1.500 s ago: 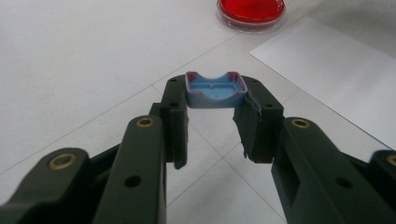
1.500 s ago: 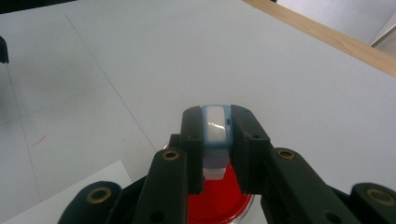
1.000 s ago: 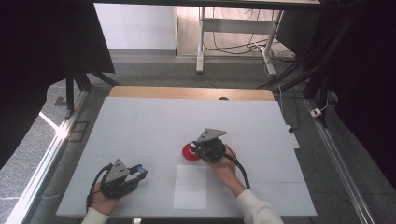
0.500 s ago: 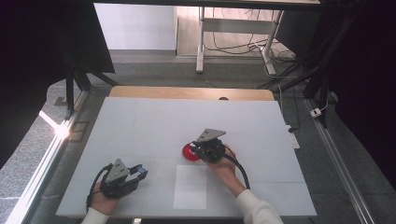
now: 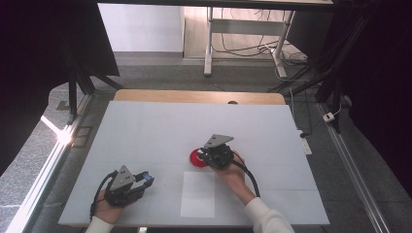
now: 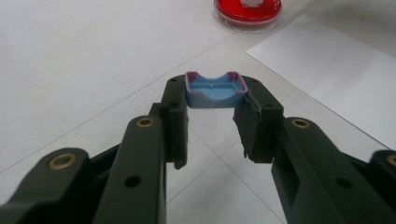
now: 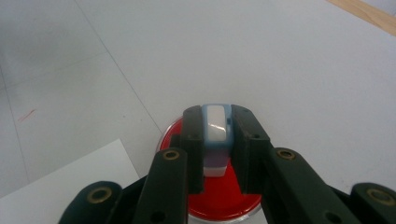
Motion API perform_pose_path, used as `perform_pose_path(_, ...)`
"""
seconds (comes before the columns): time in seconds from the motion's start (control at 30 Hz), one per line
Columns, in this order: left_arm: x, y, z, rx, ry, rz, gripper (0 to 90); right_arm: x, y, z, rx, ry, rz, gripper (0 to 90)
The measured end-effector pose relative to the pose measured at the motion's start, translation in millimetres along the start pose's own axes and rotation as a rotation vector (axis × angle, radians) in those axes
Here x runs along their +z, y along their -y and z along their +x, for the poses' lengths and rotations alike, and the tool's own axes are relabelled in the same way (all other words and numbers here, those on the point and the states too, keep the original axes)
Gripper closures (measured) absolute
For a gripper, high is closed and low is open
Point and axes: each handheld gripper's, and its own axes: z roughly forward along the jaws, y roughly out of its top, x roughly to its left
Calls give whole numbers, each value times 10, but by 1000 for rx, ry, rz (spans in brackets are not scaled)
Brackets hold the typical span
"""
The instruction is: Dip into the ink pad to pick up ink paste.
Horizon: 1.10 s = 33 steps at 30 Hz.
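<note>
My right gripper (image 7: 215,140) held a blue-and-white stamp (image 7: 216,133) clamped in its jaws over the red ink dish (image 5: 197,158) mid-table; tilted, it could ink unevenly. My left gripper (image 6: 215,116) pinched the blue cap (image 6: 215,89) near the table's front-left corner; it might slip.

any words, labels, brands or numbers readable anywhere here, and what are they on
None: no text can be read in any view.
The blue cap in the left gripper has no print.
The stamp in the right gripper has a blank white face.
The red dish has no label.
The white sheet is blank.
The table shows only seams.
</note>
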Motion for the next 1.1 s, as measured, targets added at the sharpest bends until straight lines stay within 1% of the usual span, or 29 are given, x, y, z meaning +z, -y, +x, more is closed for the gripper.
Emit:
perform_pose_path(0.37,-3,-1,2,-2,-2,-1,651,9,8,2,-7,3,-2,753)
perform_pose_path(0.53,-3,0,5,-3,-2,-2,651,1,6,2,1,7,-2,752)
perform_pose_path(0.63,-5,1,16,-5,-3,-3,651,-17,6,-23,21,-7,-27,751)
perform_pose_path(0.87,-8,-1,14,-3,-4,-3,651,-34,-3,-15,19,0,-24,751)
perform_pose_path(1.03,-7,-1,14,-3,-4,-3,651,-50,1,-36,28,0,-32,751)
perform_pose_path(1.1,-7,-1,14,-3,-5,-3,651,-63,-2,-39,34,-1,-45,750)
